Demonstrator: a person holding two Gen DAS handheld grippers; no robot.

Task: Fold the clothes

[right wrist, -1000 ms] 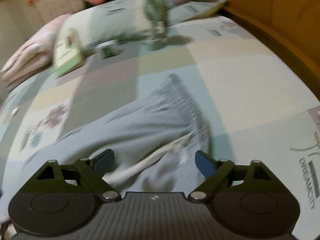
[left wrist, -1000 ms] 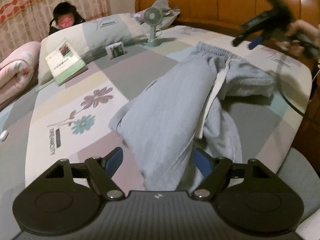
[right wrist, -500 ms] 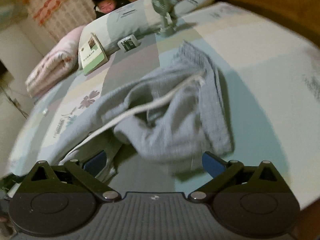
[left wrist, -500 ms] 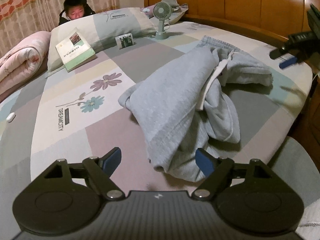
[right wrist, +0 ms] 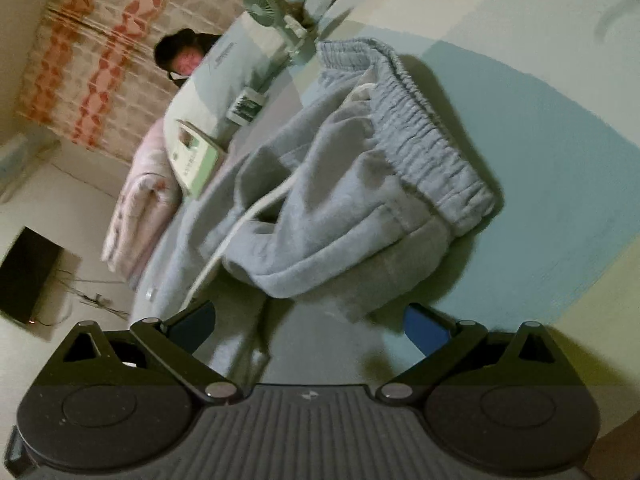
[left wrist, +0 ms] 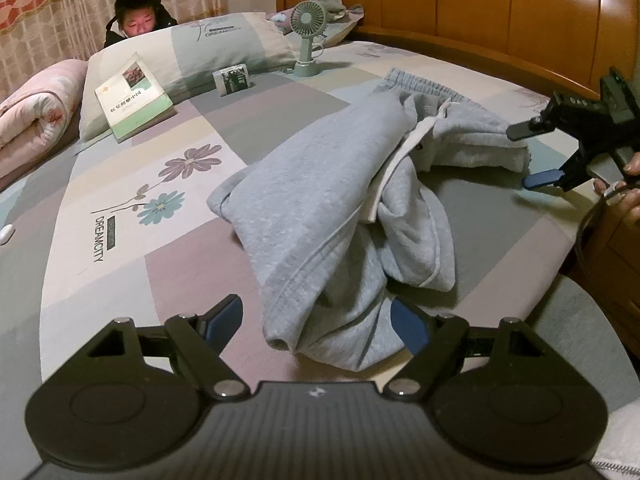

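Observation:
Light grey sweatpants (left wrist: pixel 332 196) lie crumpled in a heap on the patchwork bed sheet (left wrist: pixel 120 208), with the elastic waistband (right wrist: pixel 420 128) and a white drawstring (right wrist: pixel 240 224) showing. My left gripper (left wrist: pixel 316 320) is open, its blue pads either side of the heap's near end, not gripping it. My right gripper (right wrist: pixel 308 320) is open and tilted, close to the waistband corner of the pants without holding it. The right gripper also shows in the left wrist view (left wrist: pixel 532 156), at the right edge of the bed beside the pants.
A book (left wrist: pixel 132 96), a small box (left wrist: pixel 236 78) and a green desk fan (left wrist: pixel 308 24) stand by the pillow (left wrist: pixel 192 48) at the far side. A person (left wrist: pixel 138 20) sits behind the pillow. A pink quilt (left wrist: pixel 36 108) lies left. A wooden headboard (left wrist: pixel 480 12) runs along the right.
Both grippers have pulled back from the pants, which now lie dropped in a heap. The right gripper has rolled sideways and moved down to the bed's right edge.

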